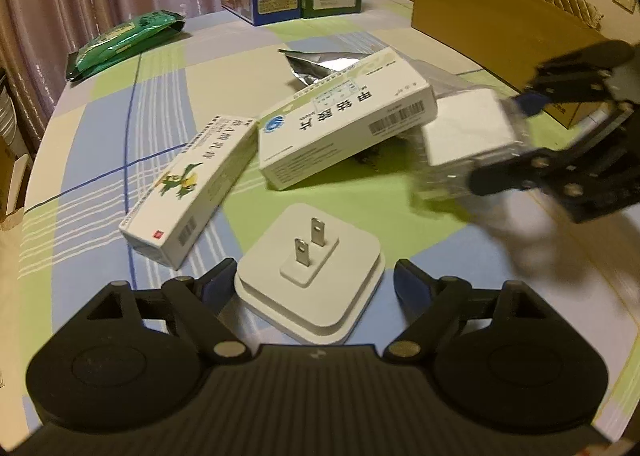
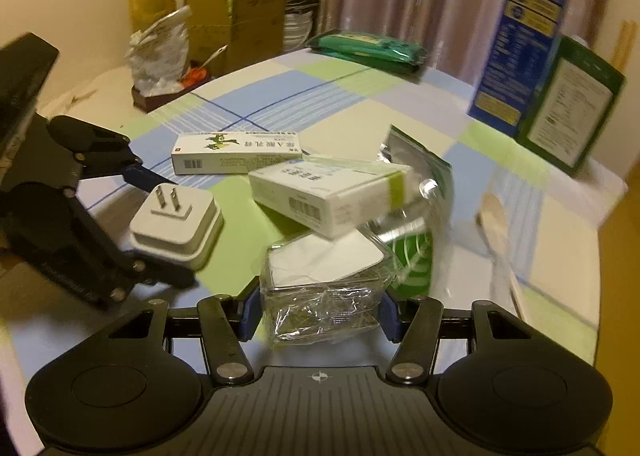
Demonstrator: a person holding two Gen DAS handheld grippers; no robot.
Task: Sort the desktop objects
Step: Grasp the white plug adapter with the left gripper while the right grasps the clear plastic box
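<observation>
Two grippers point steeply down at the checked tablecloth (image 1: 120, 159), both near the medicine box (image 1: 340, 127) that lies tilted in the middle. The left gripper (image 1: 314, 280) has its jaws wide around the white plug (image 1: 312, 272), which sits prongs up just in front of the medicine box; one finger (image 1: 218, 282) touches the plug's side and the other stands apart. The right gripper (image 2: 318, 314) has its jaws narrow on the clear box (image 2: 324, 280), on the right side of the medicine box, the pads pressing on both its sides. A longer carton (image 1: 188, 191) lies just left of the medicine box.
</observation>
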